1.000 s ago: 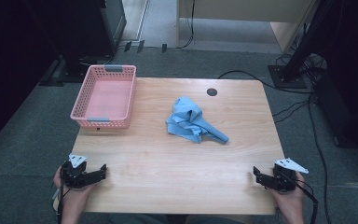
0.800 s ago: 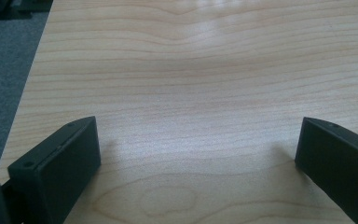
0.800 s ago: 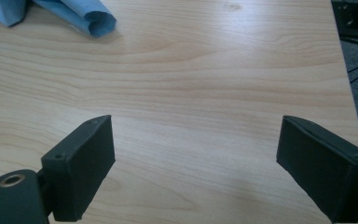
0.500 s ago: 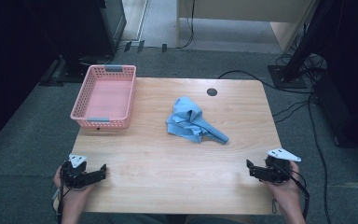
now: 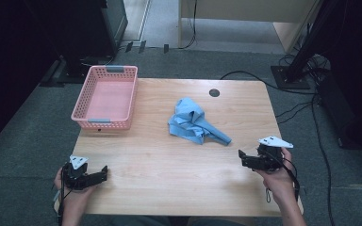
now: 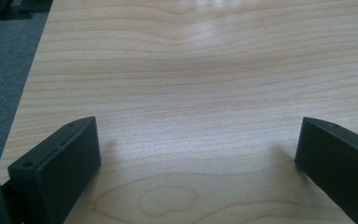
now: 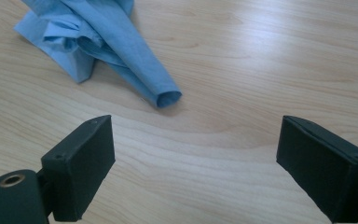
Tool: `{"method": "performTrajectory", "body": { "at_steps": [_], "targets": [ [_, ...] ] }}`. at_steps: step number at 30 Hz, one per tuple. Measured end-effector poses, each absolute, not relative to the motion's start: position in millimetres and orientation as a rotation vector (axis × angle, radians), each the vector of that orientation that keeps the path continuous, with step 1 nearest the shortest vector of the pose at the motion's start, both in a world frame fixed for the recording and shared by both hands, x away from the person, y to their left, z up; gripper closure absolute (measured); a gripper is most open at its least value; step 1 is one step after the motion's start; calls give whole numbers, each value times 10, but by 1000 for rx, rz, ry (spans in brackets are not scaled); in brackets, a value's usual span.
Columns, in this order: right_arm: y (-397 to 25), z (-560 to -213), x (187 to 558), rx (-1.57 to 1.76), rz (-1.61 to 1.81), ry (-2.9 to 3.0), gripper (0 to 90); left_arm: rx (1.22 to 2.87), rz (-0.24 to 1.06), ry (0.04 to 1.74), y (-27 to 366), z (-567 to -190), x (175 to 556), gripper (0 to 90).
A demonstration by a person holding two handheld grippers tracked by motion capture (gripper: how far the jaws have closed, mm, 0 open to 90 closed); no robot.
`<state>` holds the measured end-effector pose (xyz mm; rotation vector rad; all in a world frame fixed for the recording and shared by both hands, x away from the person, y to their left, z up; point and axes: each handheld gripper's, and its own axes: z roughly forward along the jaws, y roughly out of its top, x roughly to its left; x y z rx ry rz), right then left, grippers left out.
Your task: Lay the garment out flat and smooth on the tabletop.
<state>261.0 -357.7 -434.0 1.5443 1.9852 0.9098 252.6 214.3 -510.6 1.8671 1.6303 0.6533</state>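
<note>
Both claws stand wide open and empty over the pale wooden surface [image 5: 169,155], the right claw [image 5: 242,157] near the crumpled light-blue cloth [image 5: 193,123], the left claw [image 5: 102,173] well apart.

Crumpled light-blue fabric garment [image 5: 194,123] on the pale wooden table [image 5: 160,165]

We see the cloth lying bunched in a loose heap near the middle of the tabletop, toward its far half, with folds piled at the top of the heap. One narrow part, rolled into a tube like a sleeve [image 7: 144,74], stretches out flat toward the near right; we can see its open end [image 7: 169,99] resting on the wood. The whole cloth sits well apart from the table edges.
</note>
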Motion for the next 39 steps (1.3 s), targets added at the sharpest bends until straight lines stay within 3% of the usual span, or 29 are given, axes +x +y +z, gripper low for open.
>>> {"method": "performTrajectory", "body": {
  "at_steps": [16, 26, 39],
  "targets": [
    [-3232, -4273, 2968, 1513, 987, 2015, 110, 1867, 652, 1629, 2142, -5106, 2526, 2],
    [-2897, -4375, 3156, 1476, 975, 2069, 110, 1868, 651, 1626, 2142, -5106, 2526, 3],
    [-2809, -4517, 3258, 1451, 953, 2094, 110, 1877, 645, 1613, 2140, -5105, 2513, 2]
  ]
}}
